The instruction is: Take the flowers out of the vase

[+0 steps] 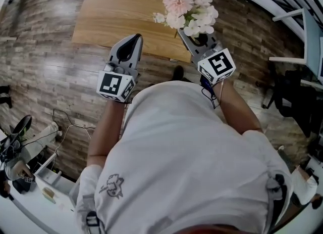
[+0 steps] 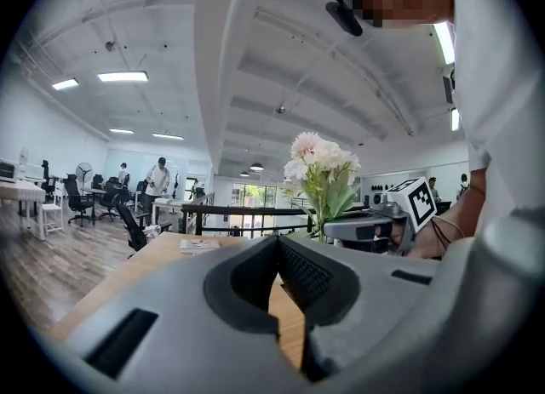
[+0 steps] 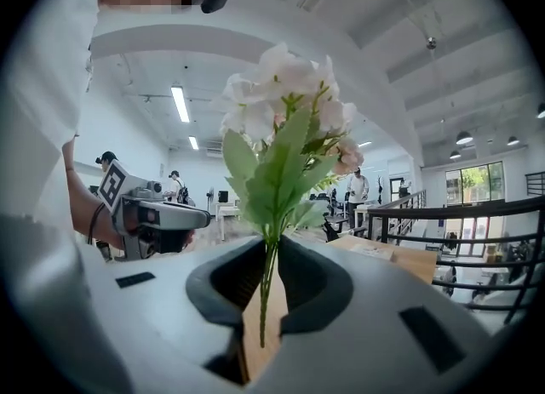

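A bunch of pink and white flowers (image 1: pixel 189 6) with green leaves stands up out of my right gripper (image 1: pixel 196 40), which is shut on the thin green stems (image 3: pixel 269 277). The blooms (image 3: pixel 281 120) rise above the jaws, and the stem ends hang free below them. The bunch is held over the near edge of the wooden table (image 1: pixel 121 5). My left gripper (image 1: pixel 135 37) is level beside it on the left, shut with nothing between its jaws (image 2: pixel 277 243). From the left gripper view the flowers (image 2: pixel 322 162) and right gripper (image 2: pixel 366 229) lie to the right. No vase is in view.
A booklet (image 2: pixel 198 246) lies on the far part of the table. A black railing (image 3: pixel 477 214) runs behind it. A dark chair (image 1: pixel 290 94) stands at the right, and cables and clutter (image 1: pixel 30 147) lie at the lower left. People stand far off.
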Available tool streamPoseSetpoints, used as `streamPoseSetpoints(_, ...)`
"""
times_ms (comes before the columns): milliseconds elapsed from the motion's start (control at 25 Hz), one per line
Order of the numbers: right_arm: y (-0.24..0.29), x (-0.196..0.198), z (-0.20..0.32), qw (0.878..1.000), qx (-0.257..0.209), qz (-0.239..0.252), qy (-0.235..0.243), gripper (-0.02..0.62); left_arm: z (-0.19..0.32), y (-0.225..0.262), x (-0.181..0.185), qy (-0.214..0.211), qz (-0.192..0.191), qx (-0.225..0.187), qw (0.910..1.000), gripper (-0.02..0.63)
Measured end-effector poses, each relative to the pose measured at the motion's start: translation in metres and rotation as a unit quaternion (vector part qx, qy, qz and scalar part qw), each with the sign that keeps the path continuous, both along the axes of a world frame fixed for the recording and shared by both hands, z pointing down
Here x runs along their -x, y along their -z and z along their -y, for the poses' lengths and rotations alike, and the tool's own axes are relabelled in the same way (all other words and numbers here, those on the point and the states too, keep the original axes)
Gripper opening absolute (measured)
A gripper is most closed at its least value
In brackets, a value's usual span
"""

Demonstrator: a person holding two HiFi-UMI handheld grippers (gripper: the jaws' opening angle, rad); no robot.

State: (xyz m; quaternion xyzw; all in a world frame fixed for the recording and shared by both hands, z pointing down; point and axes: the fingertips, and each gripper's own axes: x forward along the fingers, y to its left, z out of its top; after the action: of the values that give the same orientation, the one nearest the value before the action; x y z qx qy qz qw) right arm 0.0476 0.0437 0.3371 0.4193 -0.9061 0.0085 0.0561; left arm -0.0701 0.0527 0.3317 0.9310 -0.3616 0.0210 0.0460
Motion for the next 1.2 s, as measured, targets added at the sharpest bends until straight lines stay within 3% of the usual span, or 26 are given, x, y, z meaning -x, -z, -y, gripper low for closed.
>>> streamPoseSetpoints(240,0.008,0.013,-0.019,1.0,0.007,0.009,-0.015,0.051,-0.013,0.008,0.017,-0.021,-0.009,-0.001,0.9997,0.005)
streamPoseSetpoints(600,0.009,0.034,-0.091,0.999,-0.001,0.02,-0.034,0.052,-0.068,0.004,0.043,-0.045,-0.012,-0.006,0.9989,0.005)
streamPoseSetpoints(1200,0.018,0.048,-0.131,0.998,-0.014,0.032,-0.048,0.052,-0.091,0.009,0.053,-0.071,-0.017,-0.012,0.9973,0.005)
